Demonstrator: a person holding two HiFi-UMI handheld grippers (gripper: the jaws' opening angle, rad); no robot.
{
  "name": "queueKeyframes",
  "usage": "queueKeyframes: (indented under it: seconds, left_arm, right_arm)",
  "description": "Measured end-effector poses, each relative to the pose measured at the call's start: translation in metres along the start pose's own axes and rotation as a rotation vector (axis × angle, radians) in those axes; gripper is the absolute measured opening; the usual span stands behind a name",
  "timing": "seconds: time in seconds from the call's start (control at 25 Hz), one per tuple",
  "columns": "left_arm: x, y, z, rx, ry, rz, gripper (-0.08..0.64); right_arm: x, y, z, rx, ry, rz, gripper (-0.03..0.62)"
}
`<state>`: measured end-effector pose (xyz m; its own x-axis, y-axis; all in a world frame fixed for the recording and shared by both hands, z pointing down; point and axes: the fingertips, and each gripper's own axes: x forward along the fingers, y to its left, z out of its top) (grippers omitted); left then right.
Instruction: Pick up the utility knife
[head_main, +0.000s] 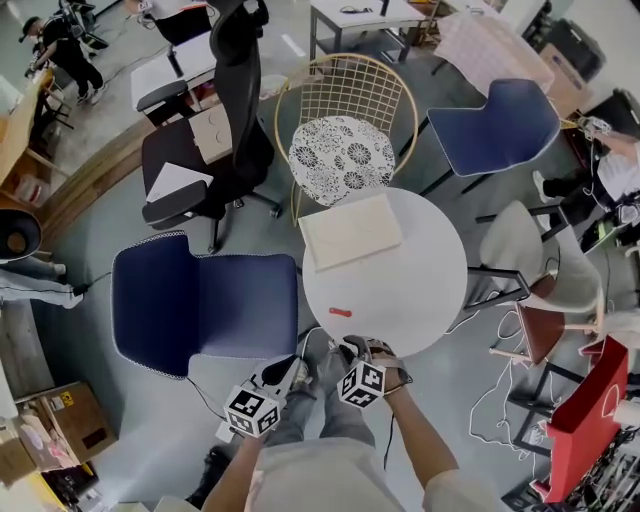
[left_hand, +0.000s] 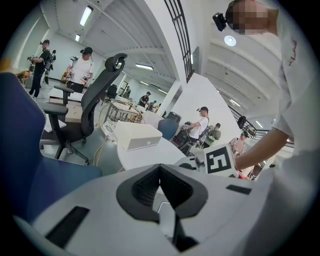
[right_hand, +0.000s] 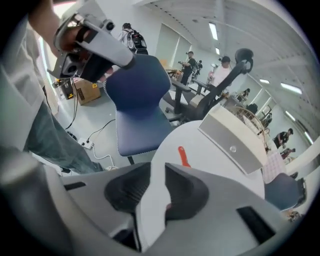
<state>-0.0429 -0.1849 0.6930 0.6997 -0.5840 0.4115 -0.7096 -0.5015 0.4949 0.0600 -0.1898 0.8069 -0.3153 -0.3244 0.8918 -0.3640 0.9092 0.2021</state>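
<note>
Orange-red utility knife (head_main: 340, 312) near closed white box (head_main: 350, 230); left gripper (left_hand: 160, 169) jaws together, right gripper (right_hand: 155, 170) narrowly apart, empty

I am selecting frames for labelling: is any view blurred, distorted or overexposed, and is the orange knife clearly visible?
Head view: evenly lit, sharp, utility knife small but clear on the white table. Left gripper view: strong fisheye, dark corners, bright ceiling lamps, utility knife not seen. Right gripper view: fisheye, utility knife clear.
</note>
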Motion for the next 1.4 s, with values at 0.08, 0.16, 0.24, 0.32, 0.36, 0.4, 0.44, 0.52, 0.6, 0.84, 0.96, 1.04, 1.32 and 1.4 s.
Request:
queueKeyframes:
  seconds: [0.08,0.16,0.24,0.32,0.36,0.4,0.44,0.52,0.6,0.84,0.96,1.04,1.32,1.4]
  left_arm:
    - [0.0,0.001,0.0,-0.005,0.001,0.002,0.012]
    - [0.001,0.003,0.0,-0.01,0.003,0.005,0.012]
    - [0.002,0.003,0.0,-0.014,0.003,0.007,0.012]
    - [0.002,0.004,0.0,-0.018,0.004,0.011,0.012]
    - [0.001,0.004,-0.001,-0.022,0.005,0.013,0.012]
    - [0.001,0.004,-0.002,-0.025,0.006,0.014,0.012]
    - [0.001,0.004,-0.003,-0.029,0.007,0.016,0.012]
    - [0.0,0.006,-0.005,-0.034,0.01,0.018,0.012]
    - [-0.002,0.006,-0.006,-0.038,0.013,0.02,0.012]
    - [-0.003,0.008,-0.01,-0.045,0.018,0.032,0.012]
    - [-0.004,0.007,-0.013,-0.046,0.018,0.036,0.012]
    - [-0.004,0.007,-0.014,-0.046,0.017,0.039,0.012]
    - [-0.009,0.007,-0.017,-0.054,0.015,0.05,0.012]
    - [-0.009,0.008,-0.017,-0.057,0.016,0.053,0.012]
  right_arm:
    - [0.008,-0.003,-0.004,0.016,0.029,0.033,0.167]
    - [0.015,-0.012,-0.007,0.006,0.055,0.036,0.172]
    - [0.02,-0.025,-0.008,-0.007,0.066,0.023,0.172]
    - [0.027,-0.036,-0.008,-0.01,0.078,0.025,0.17]
    - [0.03,-0.04,-0.009,-0.011,0.086,0.029,0.17]
    - [0.034,-0.044,-0.01,-0.011,0.093,0.033,0.166]
    - [0.037,-0.048,-0.01,-0.01,0.099,0.036,0.16]
    - [0.042,-0.053,-0.009,-0.006,0.105,0.043,0.15]
    - [0.045,-0.057,-0.009,-0.011,0.11,0.046,0.15]
    - [0.051,-0.064,-0.012,0.003,0.115,0.056,0.139]
    - [0.05,-0.064,-0.01,-0.011,0.108,0.088,0.132]
    - [0.052,-0.063,-0.012,0.002,0.108,0.128,0.119]
    - [0.052,-0.061,-0.011,0.028,0.13,0.241,0.101]
    - [0.051,-0.062,-0.01,0.029,0.127,0.248,0.1]
